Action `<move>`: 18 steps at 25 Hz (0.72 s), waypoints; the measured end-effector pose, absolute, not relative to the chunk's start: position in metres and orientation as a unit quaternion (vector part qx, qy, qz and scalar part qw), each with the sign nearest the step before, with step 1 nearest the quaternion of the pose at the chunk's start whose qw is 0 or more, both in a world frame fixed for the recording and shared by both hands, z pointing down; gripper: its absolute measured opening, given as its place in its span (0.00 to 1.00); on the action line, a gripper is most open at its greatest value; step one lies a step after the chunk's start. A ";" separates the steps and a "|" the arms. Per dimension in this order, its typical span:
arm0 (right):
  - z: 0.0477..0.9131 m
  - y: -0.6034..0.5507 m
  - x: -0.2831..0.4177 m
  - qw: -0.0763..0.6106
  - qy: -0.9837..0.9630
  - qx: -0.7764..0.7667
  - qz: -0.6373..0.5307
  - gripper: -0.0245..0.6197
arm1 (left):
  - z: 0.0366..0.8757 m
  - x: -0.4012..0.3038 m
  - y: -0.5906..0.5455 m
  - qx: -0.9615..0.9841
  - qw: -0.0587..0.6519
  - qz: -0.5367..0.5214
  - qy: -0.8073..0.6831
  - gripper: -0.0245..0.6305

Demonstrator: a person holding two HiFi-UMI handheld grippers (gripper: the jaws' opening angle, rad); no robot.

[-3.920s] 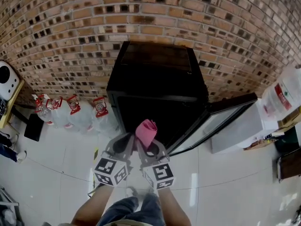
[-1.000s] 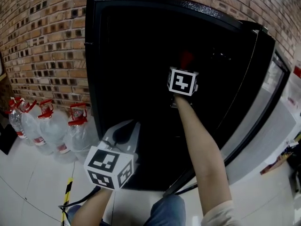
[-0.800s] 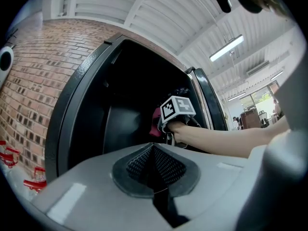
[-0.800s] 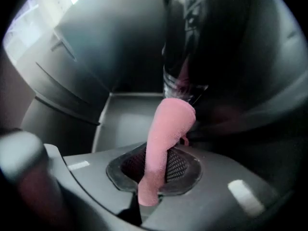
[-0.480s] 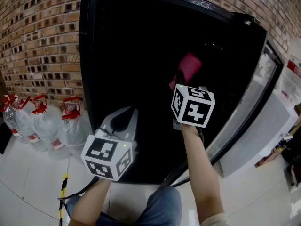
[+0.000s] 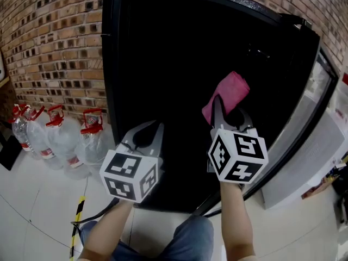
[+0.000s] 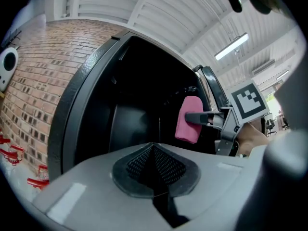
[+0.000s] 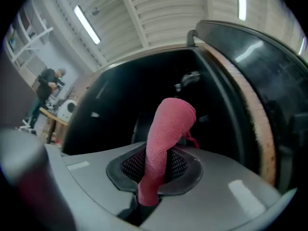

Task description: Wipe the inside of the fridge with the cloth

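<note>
The left tool [image 6: 148,130] hung clenched on nothing, low before the open fridge [image 6: 111,91]. Beside it, the right tool [image 6: 229,119] gripped the pink cloth [image 6: 228,94], which stood upright at the mouth of the dark interior. A brick wall [image 6: 54,37] lay beyond.

**Colours and patterns showing at the fridge front**

The soft pink woven cloth [image 6: 227,95] is showing plain rose-pink all over. The tall glossy black fridge [image 6: 163,64] is reading black inside and out. The pale grey plastic left gripper [image 6: 152,128] and the matching right gripper [image 6: 227,113] are showing black mesh-textured pads, and each is carrying a cube of black-and-white square markers. The rough brick wall [image 6: 60,42] is running in red-brown and dark bricks with pale mortar. The clear plastic water bottles [image 6: 60,140] are wearing red caps. The glossy tile floor [image 6: 32,211] is showing white.
</note>
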State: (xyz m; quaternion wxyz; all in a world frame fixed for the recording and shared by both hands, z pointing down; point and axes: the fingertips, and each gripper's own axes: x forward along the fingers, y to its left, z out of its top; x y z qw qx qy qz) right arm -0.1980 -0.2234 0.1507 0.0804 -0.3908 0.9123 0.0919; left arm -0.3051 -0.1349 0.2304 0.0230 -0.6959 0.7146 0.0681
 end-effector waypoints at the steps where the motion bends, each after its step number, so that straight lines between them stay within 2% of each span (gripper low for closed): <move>1: 0.155 -0.214 -0.208 0.078 0.921 -0.370 0.097 0.11 | 0.232 -0.306 -0.131 -0.692 0.024 0.065 0.718 0.01; 12: 0.217 -0.136 -0.334 0.050 0.985 -0.132 0.098 0.13 | 0.231 -0.339 -0.079 -0.632 0.035 0.069 0.771 0.01; 18: 0.236 -0.128 -0.385 0.024 0.991 -0.081 0.107 0.13 | 0.224 -0.348 -0.076 -0.628 0.041 0.069 0.774 0.01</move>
